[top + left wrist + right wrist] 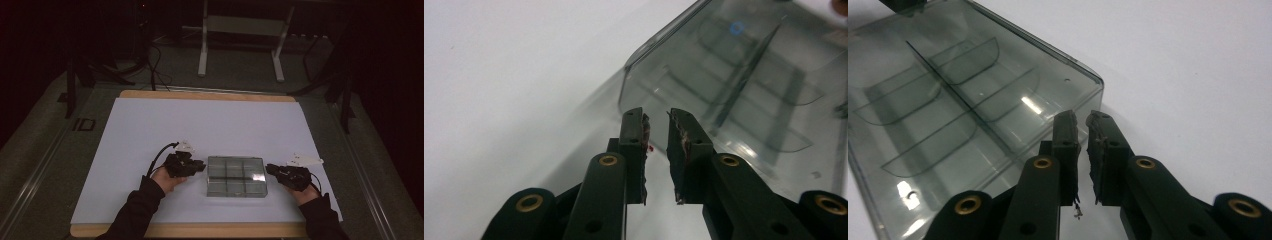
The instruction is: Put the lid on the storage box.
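Observation:
A smoky clear plastic box [235, 176] with several divided compartments lies flat on the white sheet [200, 125], lid down. In the left gripper view the box [744, 90] appears to hold nothing. My left gripper [202, 166] sits at its left end. Its jaws [656, 117] stand a narrow gap apart with nothing between them, just short of the box's rounded corner. My right gripper [268, 168] sits at the box's right end. Its jaws [1082, 117] are almost together, tips at the corner of the box [963, 100], with nothing between the pads.
The white sheet covers a wooden tabletop [200, 230] whose edge shows at front and back. Beyond the table stand a white metal frame [240, 40] and cables on a dark floor.

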A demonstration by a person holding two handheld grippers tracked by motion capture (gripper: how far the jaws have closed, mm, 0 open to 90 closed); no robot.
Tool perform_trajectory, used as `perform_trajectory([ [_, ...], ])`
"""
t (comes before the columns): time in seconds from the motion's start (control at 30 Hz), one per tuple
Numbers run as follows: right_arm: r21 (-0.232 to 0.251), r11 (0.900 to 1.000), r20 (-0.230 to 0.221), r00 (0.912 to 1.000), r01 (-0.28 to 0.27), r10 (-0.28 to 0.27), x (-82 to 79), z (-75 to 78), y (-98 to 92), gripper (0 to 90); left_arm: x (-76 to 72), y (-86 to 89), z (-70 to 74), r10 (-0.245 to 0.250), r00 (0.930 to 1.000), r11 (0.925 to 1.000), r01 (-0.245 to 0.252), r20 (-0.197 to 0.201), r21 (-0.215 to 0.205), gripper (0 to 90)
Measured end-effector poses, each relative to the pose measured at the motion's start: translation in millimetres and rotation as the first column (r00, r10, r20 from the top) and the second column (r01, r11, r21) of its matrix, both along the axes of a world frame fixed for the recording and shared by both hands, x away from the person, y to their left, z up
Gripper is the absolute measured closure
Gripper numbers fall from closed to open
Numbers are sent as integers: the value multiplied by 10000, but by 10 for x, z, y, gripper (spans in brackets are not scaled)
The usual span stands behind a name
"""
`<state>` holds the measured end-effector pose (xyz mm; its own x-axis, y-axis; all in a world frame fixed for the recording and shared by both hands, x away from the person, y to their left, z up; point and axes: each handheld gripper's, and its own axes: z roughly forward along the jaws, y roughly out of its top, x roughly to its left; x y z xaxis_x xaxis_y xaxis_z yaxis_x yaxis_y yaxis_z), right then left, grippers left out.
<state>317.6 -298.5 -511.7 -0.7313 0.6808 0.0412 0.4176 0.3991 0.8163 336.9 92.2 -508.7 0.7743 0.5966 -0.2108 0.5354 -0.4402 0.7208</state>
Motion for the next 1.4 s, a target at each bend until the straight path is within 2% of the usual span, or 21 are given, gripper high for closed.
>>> perform_trajectory([
  [0.17, -27, 9999, -40, 9999, 134, -134, 30, -15, -19, 784, 8, 21, -68, 152, 9999, 9998, -152, -28, 126, 748],
  [0.3, 7, 9998, 2, 9998, 188, -188, 54, -14, -39, 725, 26, 66, -100, 382, 9993, 9991, -381, -59, 186, 684],
  [0.43, 12, 9997, 69, 9997, 235, -235, 87, -21, -59, 592, 32, 101, -104, 504, 9987, 9983, -503, -54, 286, 535],
  [0.53, 3, 9992, 153, 9991, 403, -403, 102, -26, -69, 457, 42, 118, -105, 717, 9973, 9968, -711, -135, 365, 329],
  [0.6, -82, 9988, 205, 9986, 479, -478, 108, -30, -72, 389, 40, 137, -112, 390, 9990, 9990, -385, -215, 235, 167],
  [0.63, -131, 9980, 304, 9977, 613, -609, 105, -31, -73, 355, 43, 148, -112, 432, 9988, 9988, -427, -232, 221, 134],
  [0.7, -162, 9972, 390, 9966, 732, -725, 110, -37, -82, 306, 53, 166, -115, 588, 9979, 9982, -584, -257, 144, 131],
  [0.8, -217, 9969, 410, 9964, 755, -746, 107, -51, -86, 220, 65, 184, -125, 537, 9983, 9985, -534, -230, 119, 35],
  [0.9, -140, 9967, 492, 9956, 806, -798, 103, -54, -100, 203, 62, 192, -128, 508, 9987, 9986, -507, -72, 153, 23],
  [1.07, 79, 9963, 654, 9942, 852, -856, 91, -48, -116, 174, 60, 216, -144, 375, 9993, 9992, -375, -3, -115, 23],
  [1.13, -26, 9970, 679, 9947, 779, -775, 86, -49, -116, 170, 46, 222, -145, 271, 9996, 9994, -270, 38, -206, 23],
  [1.33, -221, 9953, 678, 9934, 939, -922, 82, -61, -130, 173, -14, 248, -127, 219, 9993, 9998, -218, 310, -23, 24],
  [1.4, -417, 9940, 882, 9913, 1014, -975, 78, -69, -142, 173, -31, 265, -126, 243, 9989, 9997, -243, 389, -6, 24],
])
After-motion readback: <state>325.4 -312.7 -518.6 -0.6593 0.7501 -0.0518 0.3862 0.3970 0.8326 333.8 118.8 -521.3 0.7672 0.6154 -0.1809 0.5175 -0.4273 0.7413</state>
